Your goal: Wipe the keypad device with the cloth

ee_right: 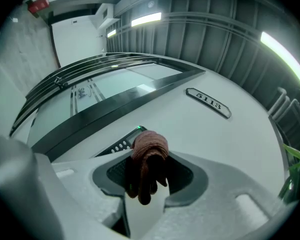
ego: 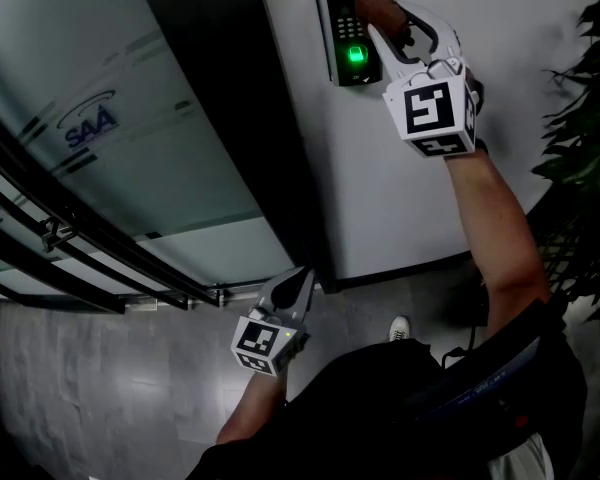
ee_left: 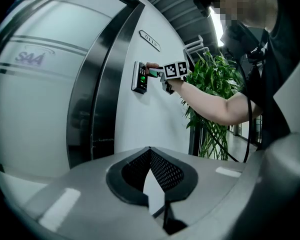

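Our right gripper (ego: 392,26) clamps the cloth (ego: 373,6) against the keypad (ego: 340,38); our left gripper (ego: 300,278) hangs closed, empty.

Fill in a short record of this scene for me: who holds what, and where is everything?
place: white wall beside a glass door
keypad: mounted on the wall, green light lit
cloth: brownish, bunched, seemingly pressed to the keypad's upper part
right gripper: raised to the keypad, shut on the cloth
left gripper: held low, shut, empty
nearby: plant at the right
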Tool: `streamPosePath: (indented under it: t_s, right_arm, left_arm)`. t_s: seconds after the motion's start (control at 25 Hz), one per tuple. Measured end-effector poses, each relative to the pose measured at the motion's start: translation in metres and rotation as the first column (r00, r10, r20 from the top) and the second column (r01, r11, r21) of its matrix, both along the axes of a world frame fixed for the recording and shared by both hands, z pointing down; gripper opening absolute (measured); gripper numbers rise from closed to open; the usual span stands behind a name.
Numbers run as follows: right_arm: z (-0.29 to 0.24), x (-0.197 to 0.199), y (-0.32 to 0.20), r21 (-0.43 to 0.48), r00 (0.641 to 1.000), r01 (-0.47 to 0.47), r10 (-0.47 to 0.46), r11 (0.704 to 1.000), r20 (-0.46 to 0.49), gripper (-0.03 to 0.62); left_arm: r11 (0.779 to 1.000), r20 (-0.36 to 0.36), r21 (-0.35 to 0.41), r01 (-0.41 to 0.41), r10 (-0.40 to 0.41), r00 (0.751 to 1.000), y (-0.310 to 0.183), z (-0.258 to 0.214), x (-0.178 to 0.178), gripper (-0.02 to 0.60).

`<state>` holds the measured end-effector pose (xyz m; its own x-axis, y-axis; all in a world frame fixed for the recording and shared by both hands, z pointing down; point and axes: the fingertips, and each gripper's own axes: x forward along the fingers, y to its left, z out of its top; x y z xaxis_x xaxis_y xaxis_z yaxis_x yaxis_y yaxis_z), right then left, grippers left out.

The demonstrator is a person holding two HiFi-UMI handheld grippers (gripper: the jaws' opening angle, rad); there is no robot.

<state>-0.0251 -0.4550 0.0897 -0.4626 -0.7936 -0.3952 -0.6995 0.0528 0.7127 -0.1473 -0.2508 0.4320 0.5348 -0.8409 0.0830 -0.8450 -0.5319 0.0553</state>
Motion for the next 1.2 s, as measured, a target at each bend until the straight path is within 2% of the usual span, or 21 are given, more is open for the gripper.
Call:
streamPosePath:
  t_s: [0.72, 0.96, 1.2]
  right_arm:
    - [0.020, 0.033, -0.021, -0.095, 0.997, -0.067, 0.069, 0.993, 0.023, 0.147]
    - [0.022, 0.013, 0.009, -0.060, 0.999, 0.012, -0.009, 0.998, 0.049, 0.147]
    - [0.051, -0.030, 0.030, -0.101, 0.994, 0.104, -0.100, 0.989, 0.044, 0.147]
  left_arm:
    - [1.000, 0.001, 0.005, -0.005, 0.005, 1.000, 0.000, -0.001, 0.004, 0.016]
    - [1.000, 0.004, 0.000, 0.009, -0.009, 1.000, 0.001, 0.000, -0.001, 0.017]
    - [1.000, 0.007, -0.007, 0.008, -0.008, 1.000, 0.005, 0.003, 0.001, 0.017]
